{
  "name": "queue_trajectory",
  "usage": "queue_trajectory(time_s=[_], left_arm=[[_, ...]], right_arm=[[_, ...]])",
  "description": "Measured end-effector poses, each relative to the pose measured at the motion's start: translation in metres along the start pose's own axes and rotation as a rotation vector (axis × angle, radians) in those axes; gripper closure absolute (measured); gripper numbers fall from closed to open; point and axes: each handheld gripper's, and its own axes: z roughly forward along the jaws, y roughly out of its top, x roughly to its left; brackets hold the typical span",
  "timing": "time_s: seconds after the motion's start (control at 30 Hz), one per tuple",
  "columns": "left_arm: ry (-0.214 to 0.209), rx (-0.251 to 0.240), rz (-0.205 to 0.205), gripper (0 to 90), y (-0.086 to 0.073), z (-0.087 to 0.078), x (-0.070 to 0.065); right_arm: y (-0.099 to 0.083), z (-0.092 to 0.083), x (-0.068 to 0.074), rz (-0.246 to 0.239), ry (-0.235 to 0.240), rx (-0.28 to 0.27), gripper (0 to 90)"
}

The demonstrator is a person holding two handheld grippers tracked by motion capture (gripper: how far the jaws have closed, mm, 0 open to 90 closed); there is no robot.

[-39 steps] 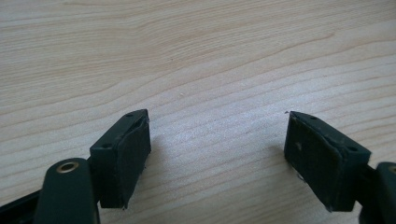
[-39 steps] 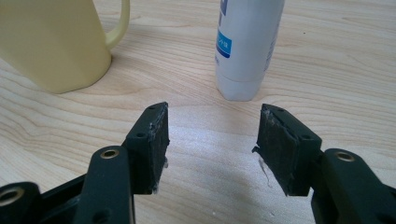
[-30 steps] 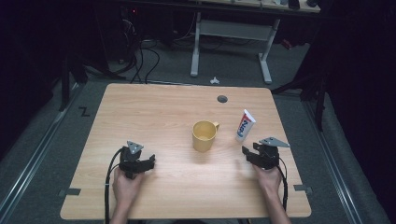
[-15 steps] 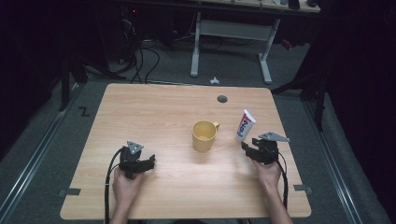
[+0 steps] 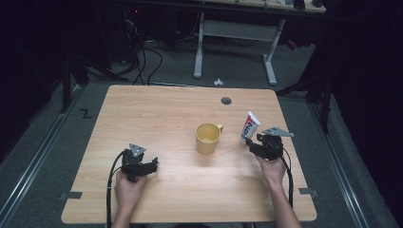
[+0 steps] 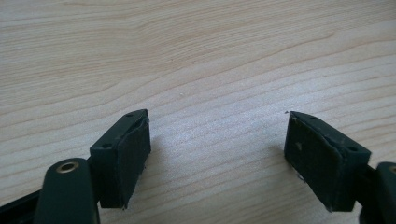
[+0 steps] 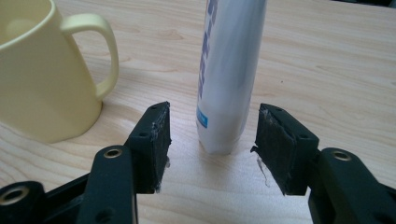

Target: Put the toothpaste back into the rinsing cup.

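Since the earlier high-view pictures, the right gripper [image 5: 249,141] has crept forward from the desk's near right part up to the toothpaste tube [image 5: 250,125], while the left gripper [image 5: 151,166] has kept its place and the tube and mug have not shifted.

In the right gripper view, the white tube with blue lettering [image 7: 227,74] stands upright on its cap end between the two black jaws. Both pads stand apart from it, with a sliver of bare wood showing on each side, so the jaws are moderately wide and hold nothing. The tube's foot rests on the desk [image 7: 327,70] just ahead of the jaw tips.

In the high view, the tube stands in the right half of the desk [image 5: 157,114], nearer the right edge than the left, and about midway between the far and near edges. The yellow mug [image 5: 207,138] sits just to the left of it, near the desk's middle, with its handle turned toward the tube. Mug [image 7: 42,74] and tube are near but apart.

The left gripper rests low in the near left part of the desk, held by the person's left hand [image 5: 127,187]. Its own view shows the jaws spread wide over bare wood grain [image 6: 196,56], with nothing between them.

A small round hole [image 5: 226,100] lies near the far edge.
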Motion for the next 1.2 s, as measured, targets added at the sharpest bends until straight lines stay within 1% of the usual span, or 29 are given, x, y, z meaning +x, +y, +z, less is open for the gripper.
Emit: queue_trajectory(time_s=[0.13,0.2,0.37,0.53,0.6,0.77,0.87,1.0,1.03,1.1,1.2], left_arm=[[-0.001,0.001,0.0,23.0,0.0,0.0,0.0],[-0.001,0.001,0.0,23.0,0.0,0.0,0.0],[0.0,0.0,-0.001,23.0,0.0,0.0,0.0],[-0.001,0.001,0.0,23.1,0.0,0.0,0.0],[-0.001,0.001,0.0,23.1,0.0,0.0,0.0],[-0.002,0.001,0.0,23.1,0.0,0.0,0.0],[-0.002,0.001,0.0,23.1,0.0,0.0,0.0],[-0.001,0.0,-0.001,23.1,0.0,0.0,0.0],[-0.001,0.0,0.0,23.1,0.0,0.0,0.0],[-0.001,0.0,0.0,23.1,0.0,0.0,0.0],[-0.001,0.0,0.0,23.1,0.0,0.0,0.0]], right_arm=[[0.005,0.002,0.001,-0.002,0.0,-0.003,45.0],[0.006,0.003,0.0,0.006,0.007,-0.002,44.7],[0.008,0.005,0.0,0.005,0.006,0.007,44.0],[0.016,0.006,0.0,-0.001,0.002,-0.003,43.4],[0.017,0.007,0.0,0.004,0.002,-0.01,43.4],[0.018,0.014,-0.004,0.02,0.007,0.002,43.4],[0.021,0.02,-0.005,0.02,0.001,0.01,43.6],[0.024,0.025,-0.006,0.019,-0.005,0.0,44.7],[0.024,0.026,-0.006,0.026,-0.005,-0.004,45.1],[0.024,0.029,-0.006,0.03,-0.001,-0.005,45.9],[0.022,0.033,-0.006,0.03,-0.007,0.002,48.1]])
